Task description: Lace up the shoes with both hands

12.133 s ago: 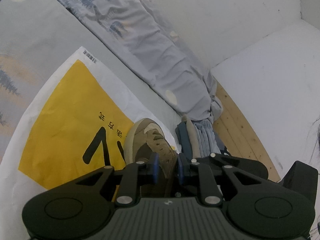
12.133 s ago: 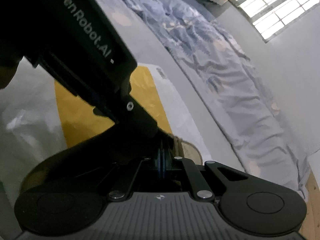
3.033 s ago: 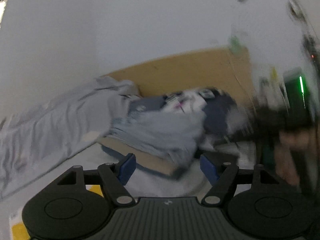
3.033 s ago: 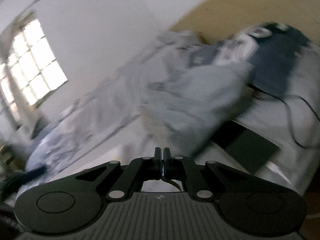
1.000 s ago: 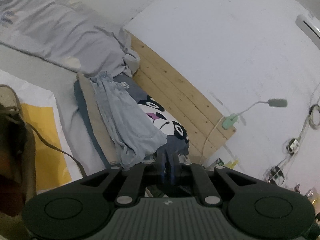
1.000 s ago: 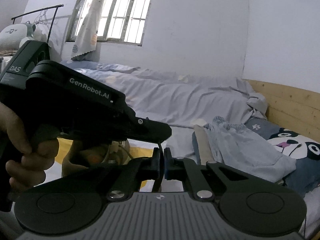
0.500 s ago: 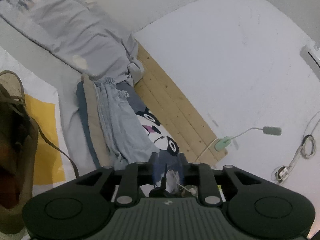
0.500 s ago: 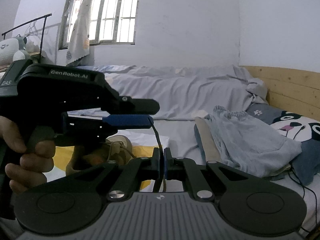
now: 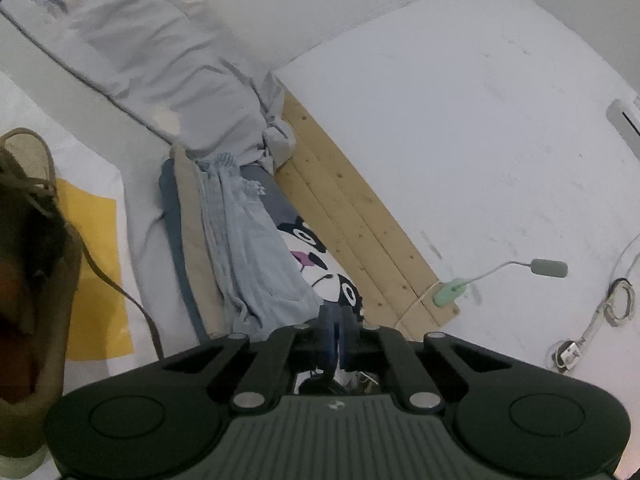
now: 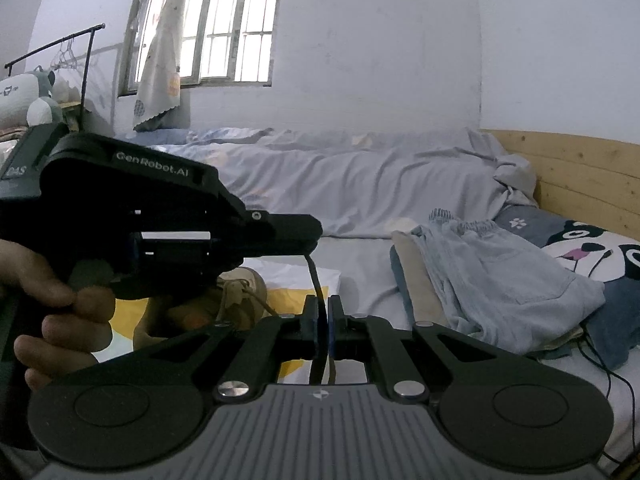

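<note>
Both grippers (image 10: 323,320) (image 9: 335,320) clench one brown shoelace (image 10: 314,276), apparently its free end; keep tension gentle so the tan sneaker (image 9: 28,272) stays planted

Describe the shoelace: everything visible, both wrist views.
The shoelace is a thin, flat, brown cord matching the tan shoe. In the right wrist view a short stretch drops from the left gripper tip into the shut right gripper; both appear shut on it, and it looks fairly taut between them. In the left wrist view another run leaves the crossed lacing at the shoe's top, curves slackly over the yellow-and-white bag and goes behind the gripper body. Its tips are hidden.
</note>
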The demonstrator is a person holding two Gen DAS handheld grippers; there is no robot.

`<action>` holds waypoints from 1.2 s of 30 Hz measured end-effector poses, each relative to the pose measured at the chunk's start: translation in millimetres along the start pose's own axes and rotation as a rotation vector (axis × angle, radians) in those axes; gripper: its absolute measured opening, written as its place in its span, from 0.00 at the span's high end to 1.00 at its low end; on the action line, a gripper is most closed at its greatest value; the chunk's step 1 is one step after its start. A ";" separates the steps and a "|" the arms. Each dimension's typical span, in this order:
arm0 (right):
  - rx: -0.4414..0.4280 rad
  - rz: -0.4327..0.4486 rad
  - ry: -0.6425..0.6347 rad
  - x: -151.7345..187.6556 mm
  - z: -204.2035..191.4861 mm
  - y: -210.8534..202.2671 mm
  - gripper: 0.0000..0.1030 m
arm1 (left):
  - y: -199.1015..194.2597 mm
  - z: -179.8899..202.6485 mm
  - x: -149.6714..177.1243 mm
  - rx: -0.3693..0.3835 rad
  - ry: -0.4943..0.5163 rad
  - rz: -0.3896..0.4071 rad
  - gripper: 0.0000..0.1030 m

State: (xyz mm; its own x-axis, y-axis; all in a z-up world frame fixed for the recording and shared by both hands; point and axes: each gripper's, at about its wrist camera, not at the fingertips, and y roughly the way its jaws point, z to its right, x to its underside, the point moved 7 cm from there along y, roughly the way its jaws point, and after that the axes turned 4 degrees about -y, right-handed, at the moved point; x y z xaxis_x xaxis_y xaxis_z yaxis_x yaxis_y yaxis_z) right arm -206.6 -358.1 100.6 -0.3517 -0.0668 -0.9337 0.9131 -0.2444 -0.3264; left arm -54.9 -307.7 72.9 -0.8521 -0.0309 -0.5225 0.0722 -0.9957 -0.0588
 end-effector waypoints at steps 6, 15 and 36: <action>0.026 -0.003 -0.034 -1.2 -2.8 -0.8 0.90 | 1.1 5.3 0.1 -0.061 0.094 -0.019 1.00; 0.030 0.016 -0.087 -0.7 -11.5 -2.3 0.74 | 7.0 13.2 12.3 -0.068 0.169 -0.083 1.00; 0.049 0.009 -0.106 0.6 -14.5 -1.3 0.97 | 5.7 16.7 17.7 -0.062 0.180 -0.105 1.00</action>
State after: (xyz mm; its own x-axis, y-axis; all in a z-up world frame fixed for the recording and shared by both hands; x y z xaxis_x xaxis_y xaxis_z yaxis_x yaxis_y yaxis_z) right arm -205.1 -343.8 98.4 -0.3656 -0.1710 -0.9149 0.9061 -0.2903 -0.3078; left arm -78.3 -315.3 77.4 -0.7510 0.0946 -0.6535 0.0243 -0.9850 -0.1706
